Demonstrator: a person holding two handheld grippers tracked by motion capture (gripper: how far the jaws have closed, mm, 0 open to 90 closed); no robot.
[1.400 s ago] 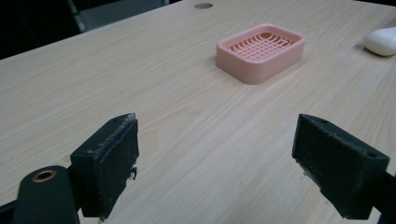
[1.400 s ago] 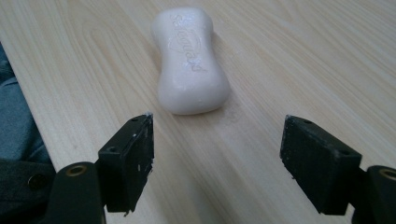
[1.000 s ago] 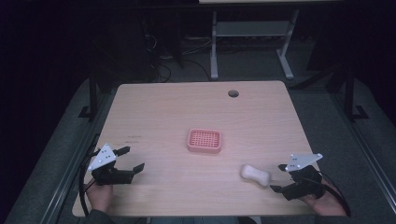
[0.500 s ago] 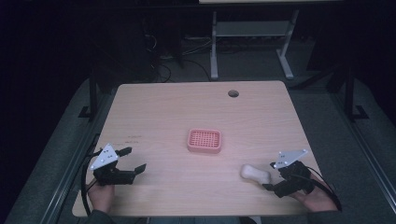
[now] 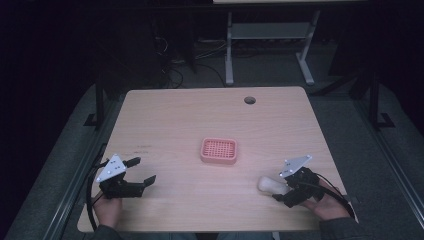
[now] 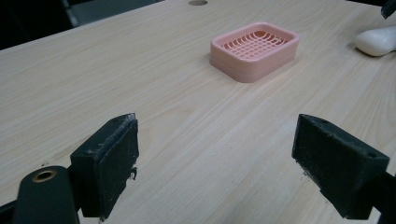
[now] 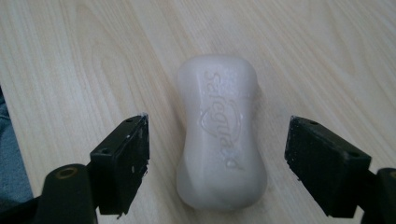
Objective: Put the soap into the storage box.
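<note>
Two grippers sit close to the near edge of the table (image 5: 165, 120), one at each end. On the near right, the right gripper (image 5: 281, 190) has its jaws spread wide on either side of a white bar of soap (image 7: 219, 144); they've just been closing in a little, but the pads aren't touching it, with bare wood showing on both sides of the bar. The soap lies flat on the table, lengthwise between the jaws, not far from the near right corner. Over on the near left, the left gripper (image 5: 143, 172) is spread wide too, with nothing between its jaws, just bare tabletop ahead of it. Plenty of open wood between the two hands and all around them. A bit farther in, about mid-table, there's a pink soap dish (image 5: 218, 151) with a slotted grid bottom, nothing in it, well apart from the soap and up-left of it. Nothing lies between the soap and the dish. Way at the far edge there's a small round hole (image 5: 249, 100) in the tabletop, and beyond that a dark floor with a metal stand (image 5: 270, 40).
</note>
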